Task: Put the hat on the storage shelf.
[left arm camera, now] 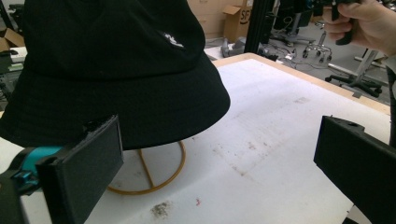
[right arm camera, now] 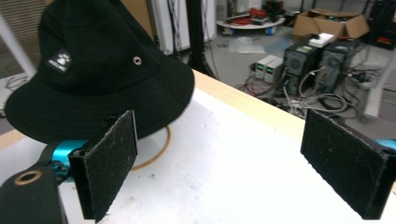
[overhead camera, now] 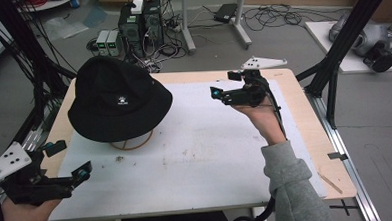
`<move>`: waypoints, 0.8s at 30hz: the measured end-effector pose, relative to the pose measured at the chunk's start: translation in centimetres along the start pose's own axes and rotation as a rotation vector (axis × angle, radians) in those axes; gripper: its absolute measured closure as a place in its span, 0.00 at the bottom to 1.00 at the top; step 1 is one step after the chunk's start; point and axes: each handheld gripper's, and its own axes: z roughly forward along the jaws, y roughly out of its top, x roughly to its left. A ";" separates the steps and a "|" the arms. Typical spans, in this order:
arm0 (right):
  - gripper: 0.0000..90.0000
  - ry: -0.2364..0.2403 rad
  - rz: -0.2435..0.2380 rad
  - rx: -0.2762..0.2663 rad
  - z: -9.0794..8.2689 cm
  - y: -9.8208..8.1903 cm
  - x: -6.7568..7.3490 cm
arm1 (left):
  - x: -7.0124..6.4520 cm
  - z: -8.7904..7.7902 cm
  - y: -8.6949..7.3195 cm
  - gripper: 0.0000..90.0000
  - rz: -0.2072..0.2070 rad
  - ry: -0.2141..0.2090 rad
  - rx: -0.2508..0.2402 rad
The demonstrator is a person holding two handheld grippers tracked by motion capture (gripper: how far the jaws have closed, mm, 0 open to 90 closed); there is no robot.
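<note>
A black bucket hat (overhead camera: 116,96) sits on a wire stand (overhead camera: 134,141) at ten o'clock on my bench (overhead camera: 211,155). My left gripper (overhead camera: 71,163) and right gripper (overhead camera: 224,86) hang released, empty. Soft, light fabric; I'd pinch the floppy brim.

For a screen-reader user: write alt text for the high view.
A black bucket hat sits on a wire stand at the left of a white-topped table. The left gripper and right gripper are both open, held clear of it.
</note>
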 end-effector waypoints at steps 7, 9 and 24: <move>0.12 -0.040 -0.004 -0.020 -1.6 -1.3 -0.2 | 0.0 0.1 -0.1 0.02 -0.002 0.003 0.003; 0.12 -0.044 -0.002 -0.023 -2.1 -1.7 -0.2 | 0.0 0.1 -0.1 0.02 -0.002 0.004 0.006; 0.12 -0.101 0.017 -0.033 -4.3 -5.1 -0.2 | 0.4 0.1 0.1 0.02 -0.003 0.009 -0.005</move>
